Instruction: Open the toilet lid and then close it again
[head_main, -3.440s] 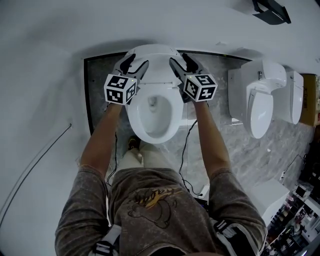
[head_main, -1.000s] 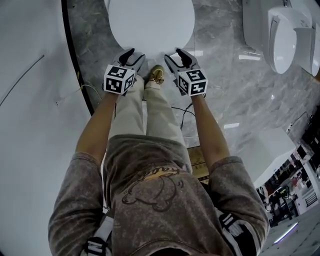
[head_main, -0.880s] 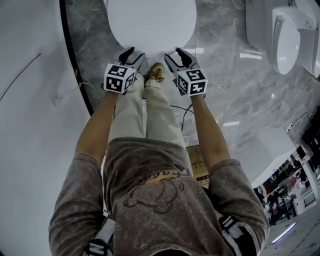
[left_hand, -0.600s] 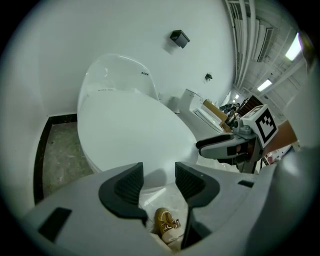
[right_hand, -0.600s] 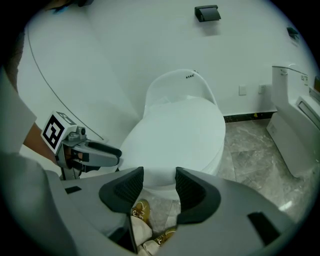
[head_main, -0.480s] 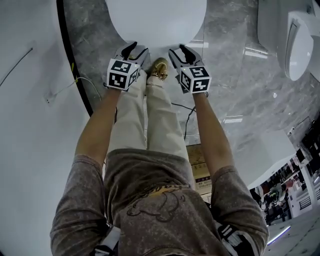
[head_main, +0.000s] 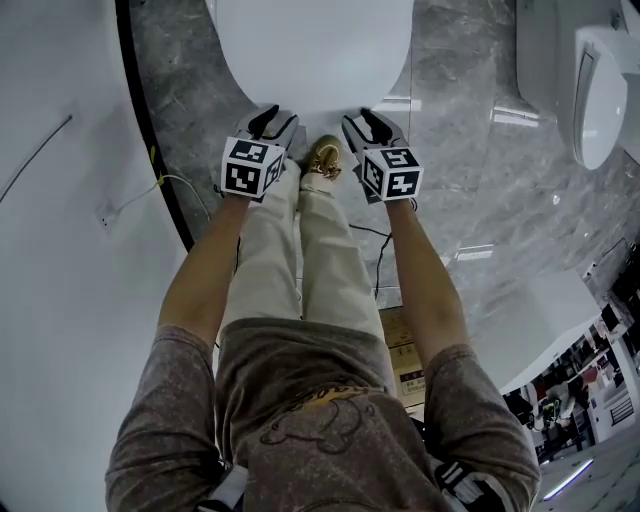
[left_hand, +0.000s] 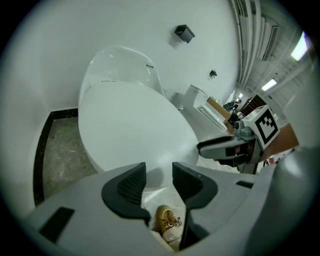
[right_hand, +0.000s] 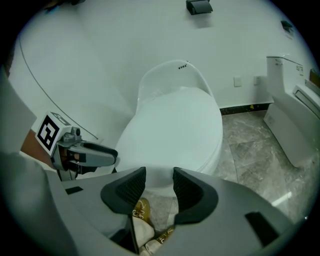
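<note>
The white toilet's lid lies down flat over the bowl; both gripper views show it too, as the lid and the lid. My left gripper hangs just in front of the lid's front edge, and my right gripper is beside it at the same edge. In their own views, the left gripper and the right gripper have their jaws closing with a gap left. Nothing sits between the pads; the lid's front rim shows beyond them.
My tan shoe stands on the grey marble floor between the grippers. A black strip and a thin cable edge the white surface at left. Another toilet stands at right. A black box hangs on the wall.
Earlier the lid stood up with the seat showing and the grippers beside it; now it is down. Over the last second both grippers sank a little at its front edge and their jaws narrowed.
</note>
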